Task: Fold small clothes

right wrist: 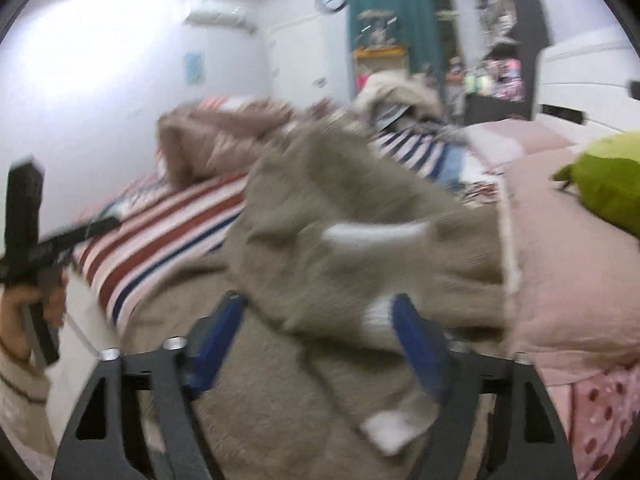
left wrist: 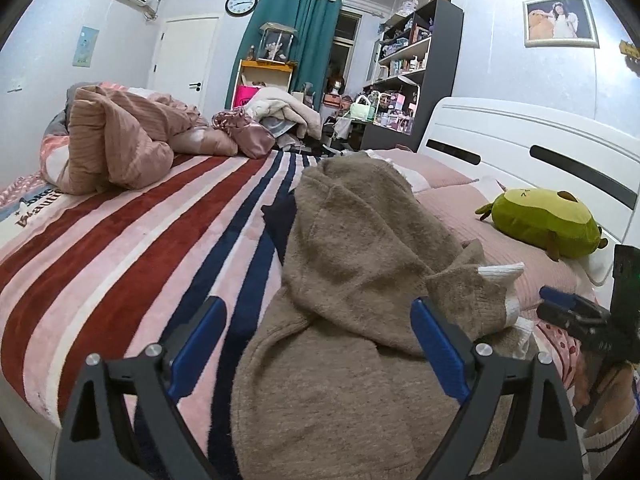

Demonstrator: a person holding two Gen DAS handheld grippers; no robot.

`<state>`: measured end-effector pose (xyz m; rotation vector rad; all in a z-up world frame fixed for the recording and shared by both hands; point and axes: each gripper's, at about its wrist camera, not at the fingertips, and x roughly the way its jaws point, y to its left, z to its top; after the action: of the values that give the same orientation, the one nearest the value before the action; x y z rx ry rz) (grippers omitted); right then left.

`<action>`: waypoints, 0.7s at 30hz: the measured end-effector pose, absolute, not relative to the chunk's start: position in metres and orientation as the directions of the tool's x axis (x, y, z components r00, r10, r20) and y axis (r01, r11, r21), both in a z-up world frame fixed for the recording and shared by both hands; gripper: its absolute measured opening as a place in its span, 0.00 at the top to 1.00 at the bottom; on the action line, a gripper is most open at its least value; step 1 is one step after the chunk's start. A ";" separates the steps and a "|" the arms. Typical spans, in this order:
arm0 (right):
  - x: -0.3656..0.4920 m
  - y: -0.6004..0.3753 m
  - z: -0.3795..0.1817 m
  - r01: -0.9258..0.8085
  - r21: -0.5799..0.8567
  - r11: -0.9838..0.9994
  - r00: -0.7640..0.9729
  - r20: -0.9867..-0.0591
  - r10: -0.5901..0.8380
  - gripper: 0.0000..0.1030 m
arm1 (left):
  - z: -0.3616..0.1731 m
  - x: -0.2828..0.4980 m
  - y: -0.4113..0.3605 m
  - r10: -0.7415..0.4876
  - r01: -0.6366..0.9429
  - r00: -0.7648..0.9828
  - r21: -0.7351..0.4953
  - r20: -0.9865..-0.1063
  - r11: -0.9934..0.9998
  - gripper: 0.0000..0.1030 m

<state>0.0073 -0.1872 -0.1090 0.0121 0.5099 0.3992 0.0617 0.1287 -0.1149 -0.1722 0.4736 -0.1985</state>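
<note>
my left gripper (left wrist: 316,344) has its blue fingers (left wrist: 198,344) spread wide apart, nothing pinched between them; they hang just over the near part of the brown sweater (left wrist: 360,240), which lies rumpled on the striped blanket (left wrist: 120,240) of the bed; one sleeve is folded across the body, its white cuff (left wrist: 504,270) ending up on the right side, near the pink pillow (left wrist: 480,216); from the left wrist view i see my right gripper (left wrist: 568,308) at the right edge, just beside that cuff, its blue pad showing; a green plush toy (left wrist: 544,224) sits on the pillow by the white headboard (left wrist: 540,148); a heap of pink bedding (left wrist: 120,144) is bunched at the far left of the bed.

the right wrist view is smeared with blur; the right gripper (right wrist: 320,340) stands with its fingers (right wrist: 218,332) apart, and the sweater (right wrist: 340,220) lies under and between them, but the pads do not press on it; a white cuff (right wrist: 376,236) shows as a pale streak on the fabric, and another white edge sits near the right finger; i cannot tell whether that finger touches it; at the left edge my left hand (right wrist: 28,308) grips the handle of the left gripper (right wrist: 84,232).
</note>
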 end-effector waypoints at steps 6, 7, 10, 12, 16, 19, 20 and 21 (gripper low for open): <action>0.047 -0.199 -0.131 -0.356 0.158 0.921 0.766 -0.515 0.384 0.11 | -0.111 0.056 0.123 -0.233 0.157 0.873 -0.207 -0.429 0.966 0.11; 0.052 -0.201 -0.132 -0.362 0.178 0.915 0.756 -0.518 0.400 0.11 | -0.110 0.055 0.123 -0.225 0.151 0.875 -0.199 -0.430 0.968 0.11; 0.066 -0.198 -0.142 -0.345 0.227 0.911 0.746 -0.522 0.412 0.15 | -0.110 0.053 0.127 -0.201 0.128 0.877 -0.191 -0.436 0.973 0.11; 0.067 -0.193 -0.143 -0.354 0.243 0.903 0.741 -0.516 0.429 0.59 | -0.111 0.053 0.130 -0.197 0.121 0.877 -0.196 -0.439 0.973 0.11; 0.055 -0.173 -0.130 -0.404 0.233 0.885 0.750 -0.469 0.466 0.85 | -0.112 0.051 0.140 -0.178 0.099 0.881 -0.197 -0.438 0.975 0.11; 0.050 -0.155 -0.117 -0.488 0.271 0.830 0.705 -0.439 0.557 0.91 | -0.115 0.051 0.149 -0.167 0.080 0.883 -0.209 -0.438 0.975 0.11; 0.050 -0.146 -0.115 -0.513 0.281 0.811 0.682 -0.439 0.584 0.91 | -0.117 0.051 0.152 -0.165 0.075 0.883 -0.214 -0.440 0.974 0.11; 0.050 -0.137 -0.114 -0.537 0.288 0.793 0.660 -0.443 0.607 0.91 | -0.117 0.050 0.155 -0.163 0.071 0.883 -0.217 -0.441 0.974 0.11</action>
<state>0.0501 -0.1370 -0.1145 0.1368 0.5504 0.6495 0.0505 0.1547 -0.1174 -0.1978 0.4741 -0.1225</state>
